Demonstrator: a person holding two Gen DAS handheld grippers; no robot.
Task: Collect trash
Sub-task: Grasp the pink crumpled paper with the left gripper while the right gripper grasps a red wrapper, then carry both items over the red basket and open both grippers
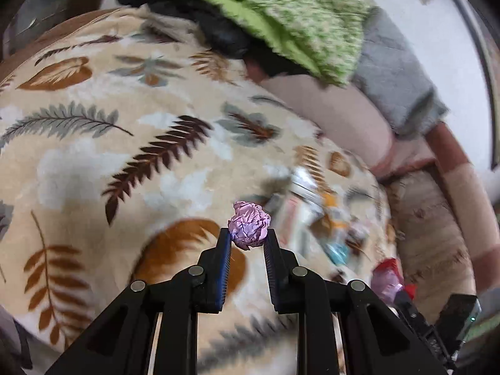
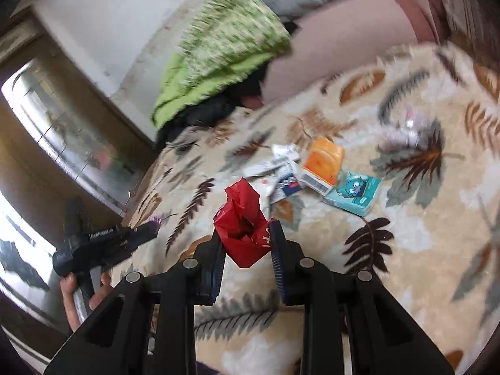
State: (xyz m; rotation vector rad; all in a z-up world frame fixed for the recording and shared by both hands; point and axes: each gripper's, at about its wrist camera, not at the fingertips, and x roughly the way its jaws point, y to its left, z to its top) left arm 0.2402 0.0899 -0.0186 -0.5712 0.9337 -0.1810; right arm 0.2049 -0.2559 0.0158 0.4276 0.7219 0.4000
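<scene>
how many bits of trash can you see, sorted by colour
purple: 1, paper ball in the left gripper
red: 1, bag in the right gripper
orange: 1, pack on the blanket
teal: 1, pack
white: about 2, wrappers, blurred
total: about 6

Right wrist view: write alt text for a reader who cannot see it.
The right gripper is shut on a red plastic bag above a leaf-patterned blanket. Beyond it lie an orange packet, a teal carton and white wrappers; the left gripper shows at left.
</scene>
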